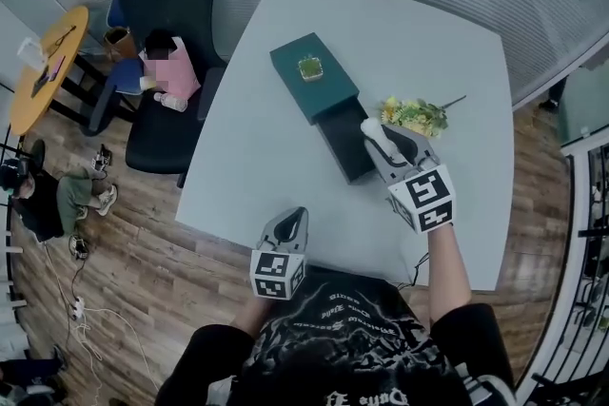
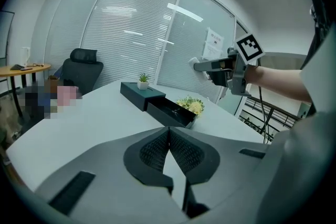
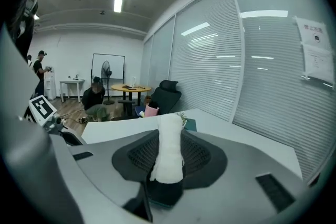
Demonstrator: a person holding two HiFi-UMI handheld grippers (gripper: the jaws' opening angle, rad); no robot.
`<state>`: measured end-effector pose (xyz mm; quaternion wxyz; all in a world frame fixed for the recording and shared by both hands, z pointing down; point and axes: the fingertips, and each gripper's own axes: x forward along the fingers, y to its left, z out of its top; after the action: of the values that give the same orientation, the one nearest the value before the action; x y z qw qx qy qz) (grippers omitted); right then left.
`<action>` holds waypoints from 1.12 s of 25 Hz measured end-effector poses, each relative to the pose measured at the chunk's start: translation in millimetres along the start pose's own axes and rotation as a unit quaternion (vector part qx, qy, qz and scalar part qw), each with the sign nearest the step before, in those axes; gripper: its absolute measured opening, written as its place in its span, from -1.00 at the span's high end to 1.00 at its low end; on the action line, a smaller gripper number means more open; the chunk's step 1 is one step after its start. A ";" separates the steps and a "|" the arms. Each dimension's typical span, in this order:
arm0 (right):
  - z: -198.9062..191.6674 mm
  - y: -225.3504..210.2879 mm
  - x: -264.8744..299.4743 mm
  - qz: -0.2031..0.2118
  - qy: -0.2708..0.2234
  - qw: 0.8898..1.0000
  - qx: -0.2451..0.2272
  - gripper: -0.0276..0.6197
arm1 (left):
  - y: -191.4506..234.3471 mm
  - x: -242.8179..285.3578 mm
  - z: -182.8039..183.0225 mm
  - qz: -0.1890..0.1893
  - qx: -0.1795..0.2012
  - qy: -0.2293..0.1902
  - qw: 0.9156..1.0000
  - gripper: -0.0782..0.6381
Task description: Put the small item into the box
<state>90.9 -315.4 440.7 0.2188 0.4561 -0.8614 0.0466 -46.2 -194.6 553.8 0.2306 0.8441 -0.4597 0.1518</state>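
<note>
Drawer (image 1: pixel 344 147) of the box (image 1: pixel 309 81) is sitting pulled open at frame centre for the small item (image 3: pixel 169 149), which right gripper (image 1: pixel 376 136) is clamping at its right edge, while left gripper (image 1: pixel 297 214) is waiting closed, empty, lower centre.

Probably office — glass partitions (image 2: pixel 131 34), swivel chair (image 1: pixel 176 9)

Left tongs (image 1: pixel 295 216) closed, empty; right tongs (image 1: pixel 373 128) pinch a small white item (image 3: pixel 169 147)
</note>
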 end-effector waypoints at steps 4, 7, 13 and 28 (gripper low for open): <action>-6.1 -4.9 31.6 0.016 0.032 0.999 -0.030 0.50 | 3.7 1.3 -4.4 0.003 -0.001 0.007 1.000 0.73; -13.1 -6.9 58.2 0.038 0.064 0.996 -0.054 0.50 | 4.3 1.9 -7.7 0.002 0.004 0.011 1.000 0.73; -43.0 -12.4 96.3 0.065 0.130 0.987 -0.063 0.50 | 11.6 -2.7 -12.7 0.017 -0.011 0.016 1.000 0.73; -105.1 -10.9 170.4 0.127 0.251 0.945 -0.170 0.50 | 27.7 -14.5 -37.5 0.060 -0.025 0.062 0.996 0.73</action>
<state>51.6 -422.8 605.5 0.4939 0.2729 -0.8246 0.0401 -79.0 -177.6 585.8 0.2705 0.7978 -0.4979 0.2061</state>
